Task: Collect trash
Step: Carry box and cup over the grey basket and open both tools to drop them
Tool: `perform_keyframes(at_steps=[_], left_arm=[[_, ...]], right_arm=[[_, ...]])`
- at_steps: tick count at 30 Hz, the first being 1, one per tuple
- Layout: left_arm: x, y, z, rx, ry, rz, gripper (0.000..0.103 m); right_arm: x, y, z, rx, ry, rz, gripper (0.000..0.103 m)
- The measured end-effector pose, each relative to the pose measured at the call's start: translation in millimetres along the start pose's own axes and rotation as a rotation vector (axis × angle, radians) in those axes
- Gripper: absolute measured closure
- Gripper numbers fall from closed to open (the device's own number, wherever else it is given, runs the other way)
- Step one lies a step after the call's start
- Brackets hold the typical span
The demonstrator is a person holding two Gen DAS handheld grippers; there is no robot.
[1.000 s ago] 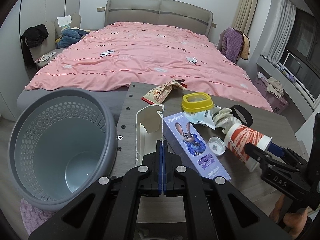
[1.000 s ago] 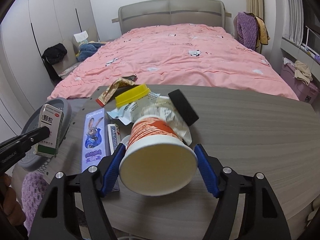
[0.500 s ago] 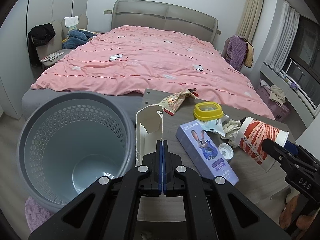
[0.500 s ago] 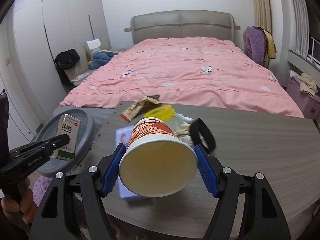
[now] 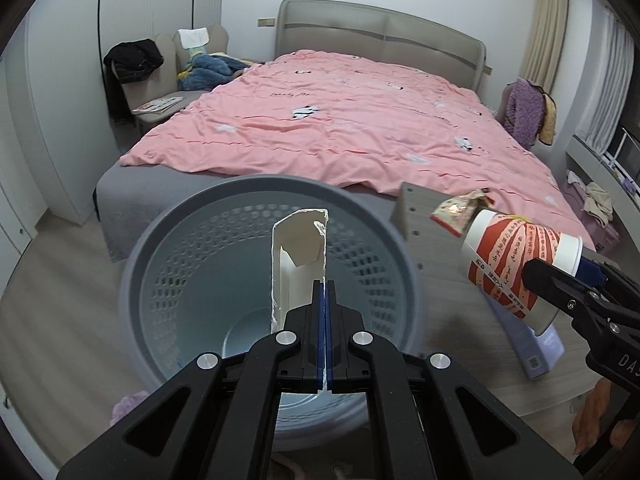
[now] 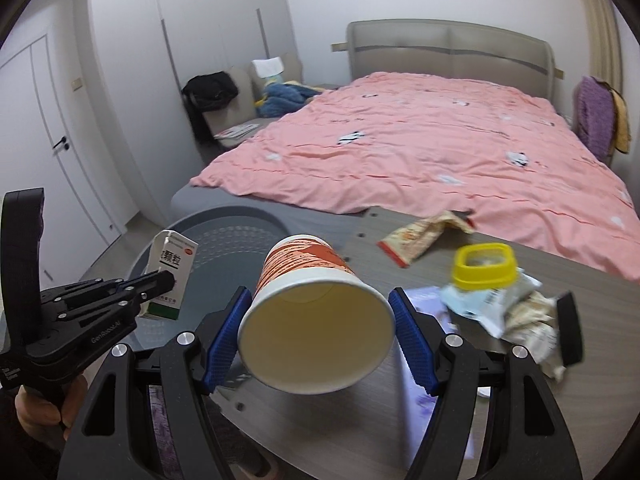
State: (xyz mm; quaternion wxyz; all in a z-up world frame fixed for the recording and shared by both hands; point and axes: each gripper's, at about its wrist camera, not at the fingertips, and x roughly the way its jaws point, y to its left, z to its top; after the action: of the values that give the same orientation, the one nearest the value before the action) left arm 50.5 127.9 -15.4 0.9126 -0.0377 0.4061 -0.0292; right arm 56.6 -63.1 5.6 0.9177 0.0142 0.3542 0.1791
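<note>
Both our grippers are clamped — left gripper on a torn carton mid-frame over the bin, right gripper on a paper cup.

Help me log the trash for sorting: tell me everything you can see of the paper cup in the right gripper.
The paper cup is white with an orange-red printed pattern and vertical text, visible from the left wrist. Its inside looks plain cream and empty. It lies tipped sideways, open mouth toward the right wrist camera, base pointing away. The right gripper clamps it near the rim, a blue pad on each side. It hangs above the table edge, near the grey basket.
</note>
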Motion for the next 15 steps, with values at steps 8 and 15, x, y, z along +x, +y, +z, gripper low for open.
perform_keyframes(at_steps=[8, 15], left_arm=[[21, 32, 4, -0.028, 0.031, 0.017, 0.102], [31, 45, 8, -0.044, 0.04, 0.015, 0.102]], right_arm=[[41, 37, 12, -0.053, 0.054, 0.055, 0.034], [64, 54, 17, -0.086, 0.089, 0.068, 0.034]])
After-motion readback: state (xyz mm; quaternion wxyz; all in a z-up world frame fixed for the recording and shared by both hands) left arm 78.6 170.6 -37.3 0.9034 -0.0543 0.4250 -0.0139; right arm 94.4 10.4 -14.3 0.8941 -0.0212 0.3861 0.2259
